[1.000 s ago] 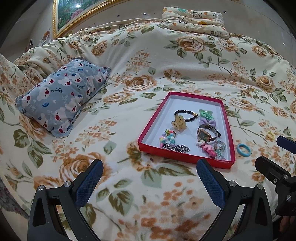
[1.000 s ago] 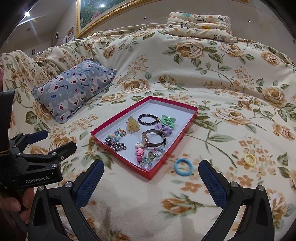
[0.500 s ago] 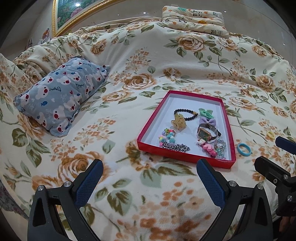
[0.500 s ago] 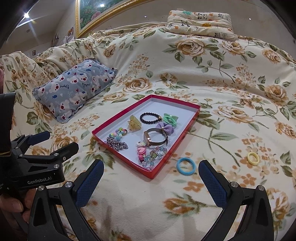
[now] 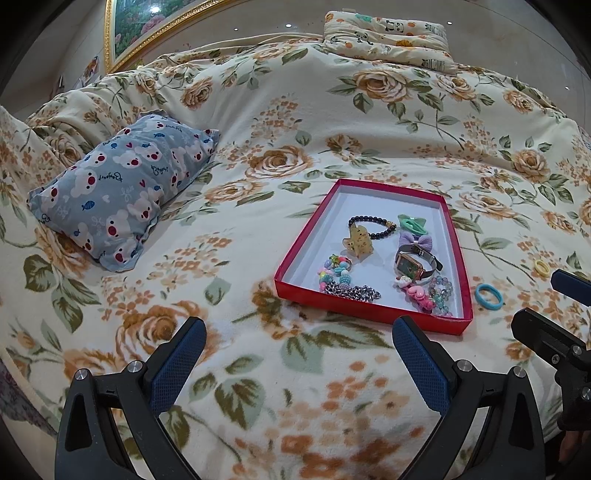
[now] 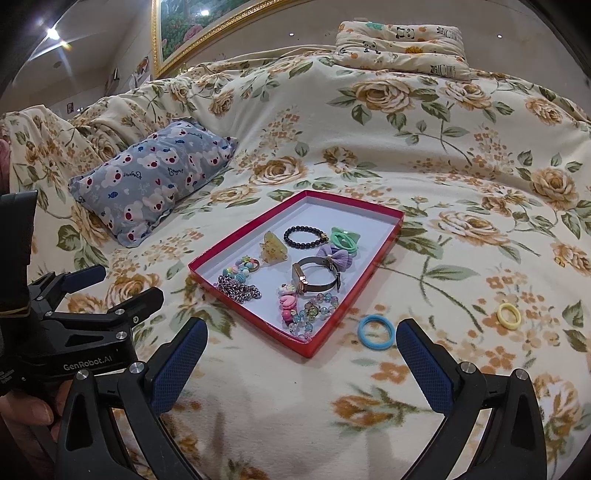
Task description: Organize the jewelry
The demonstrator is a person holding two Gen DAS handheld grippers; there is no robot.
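A red tray (image 5: 298,243) (image 6: 384,240) lies on the floral bedspread and holds several pieces: a black bead bracelet (image 6: 304,236), a watch (image 6: 314,277), a chain (image 6: 238,290), hair clips and bows. A blue ring (image 6: 376,331) (image 5: 488,294) and a yellow ring (image 6: 509,315) (image 5: 541,267) lie on the bedspread right of the tray. My left gripper (image 5: 299,358) is open and empty, short of the tray's near edge. My right gripper (image 6: 301,362) is open and empty; its right finger (image 6: 424,365) is close beside the blue ring.
A grey bear-print pillow (image 5: 122,195) (image 6: 155,177) lies left of the tray. A folded panda-print quilt (image 5: 388,33) sits at the far side of the bed. A framed picture (image 6: 192,26) hangs on the wall behind.
Both views have edged slightly forward and up over the bed. The right gripper has come closer to the blue ring. Both grippers stay open.
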